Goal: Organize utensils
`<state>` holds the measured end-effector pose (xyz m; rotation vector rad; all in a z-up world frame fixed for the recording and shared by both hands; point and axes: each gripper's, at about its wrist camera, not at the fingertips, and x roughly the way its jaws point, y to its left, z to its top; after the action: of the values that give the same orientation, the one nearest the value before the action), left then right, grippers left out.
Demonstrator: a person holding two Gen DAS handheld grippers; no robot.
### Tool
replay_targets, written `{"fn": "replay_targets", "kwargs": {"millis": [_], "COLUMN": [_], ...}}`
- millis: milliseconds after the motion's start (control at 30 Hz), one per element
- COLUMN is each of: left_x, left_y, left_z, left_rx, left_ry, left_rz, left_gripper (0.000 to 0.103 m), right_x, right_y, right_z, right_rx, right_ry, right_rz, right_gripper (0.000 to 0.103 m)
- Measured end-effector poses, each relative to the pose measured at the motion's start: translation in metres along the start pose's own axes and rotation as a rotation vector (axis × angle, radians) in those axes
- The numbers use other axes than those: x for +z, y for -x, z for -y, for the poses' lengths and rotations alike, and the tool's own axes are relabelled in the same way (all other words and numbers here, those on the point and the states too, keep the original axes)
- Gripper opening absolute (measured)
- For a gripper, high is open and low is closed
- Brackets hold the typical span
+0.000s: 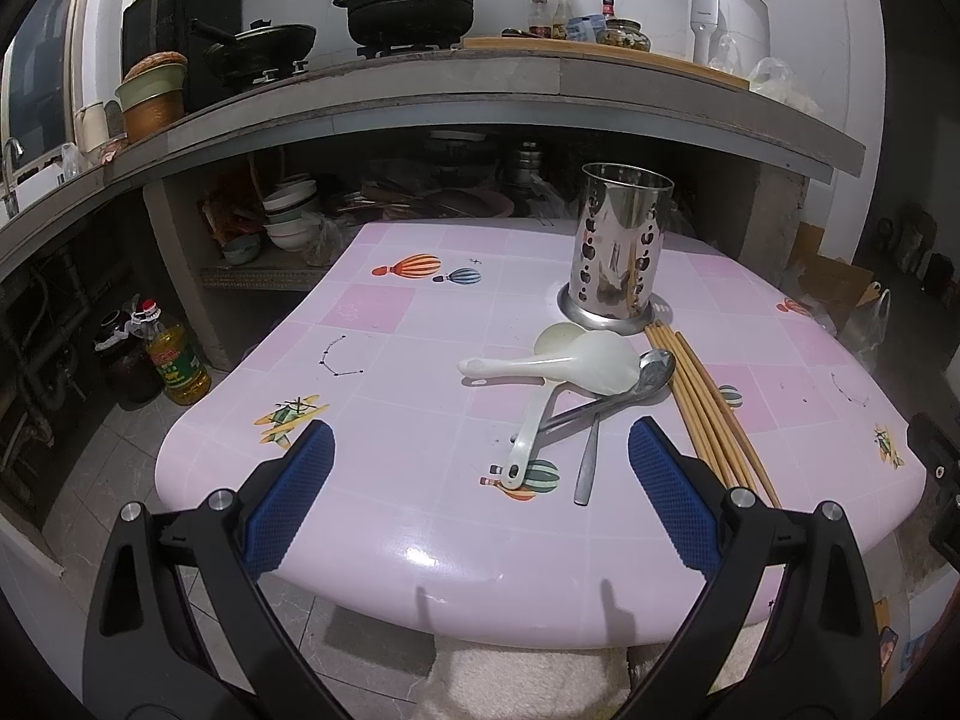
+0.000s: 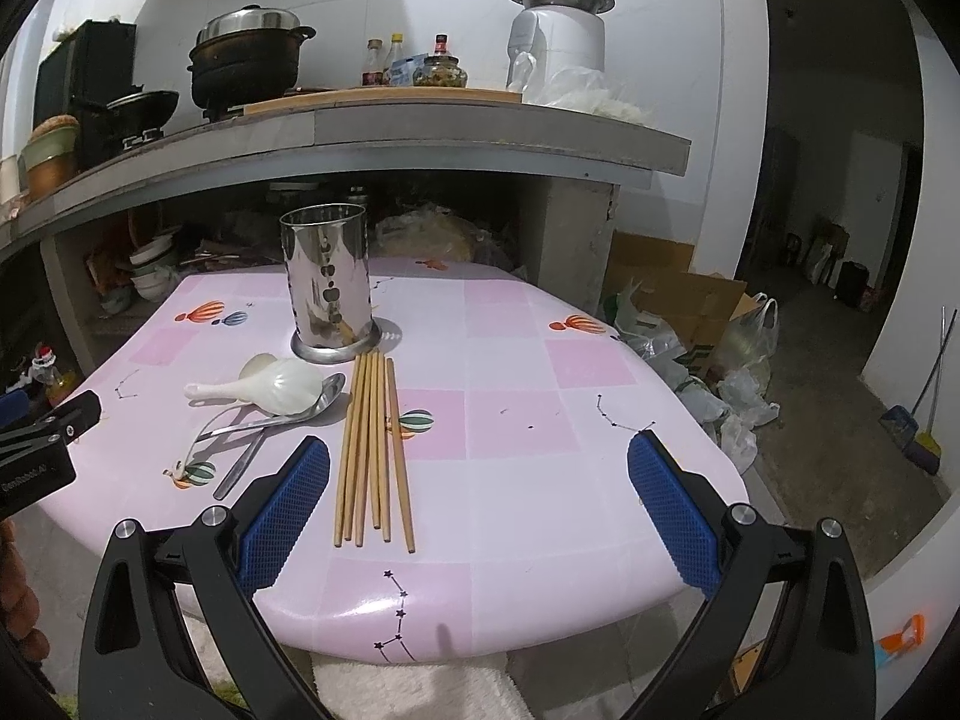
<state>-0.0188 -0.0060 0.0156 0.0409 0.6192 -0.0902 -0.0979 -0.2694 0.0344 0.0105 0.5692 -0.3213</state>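
A shiny steel utensil holder (image 1: 621,246) (image 2: 327,282) stands upright at the back of the pink table (image 1: 390,372) (image 2: 540,420). In front of it lie two white spoons (image 1: 564,360) (image 2: 270,387), two metal spoons (image 1: 624,393) (image 2: 282,414) crossing them, and several wooden chopsticks (image 1: 708,414) (image 2: 375,450) side by side. My left gripper (image 1: 480,450) hovers open over the table's near edge, short of the spoons. My right gripper (image 2: 479,462) is open too, its left pad (image 2: 282,516) just left of the chopsticks' near ends. Nothing is held.
A concrete counter (image 1: 480,90) with a black pot (image 1: 411,0), wok, bottles and a white appliance (image 1: 726,18) runs behind. Bowls (image 1: 291,216) sit on the shelf under it. An oil bottle (image 1: 174,360) stands on the floor at left, boxes and bags (image 2: 720,330) at right.
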Motion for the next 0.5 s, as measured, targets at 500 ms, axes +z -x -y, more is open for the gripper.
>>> {"fn": "replay_targets", "kwargs": {"millis": [500], "left_x": [0.0016], "left_y": [0.0015], "left_z": [-0.0043], "left_rx": [0.01], "left_ry": [0.013], "left_rz": [0.017], "left_gripper": [0.095], "right_x": [0.0009], "right_y": [-0.0006], "right_z": [0.0051], "right_rx": [-0.014], "right_ry": [-0.003], "right_rz": [0.011], "right_gripper": [0.097]}}
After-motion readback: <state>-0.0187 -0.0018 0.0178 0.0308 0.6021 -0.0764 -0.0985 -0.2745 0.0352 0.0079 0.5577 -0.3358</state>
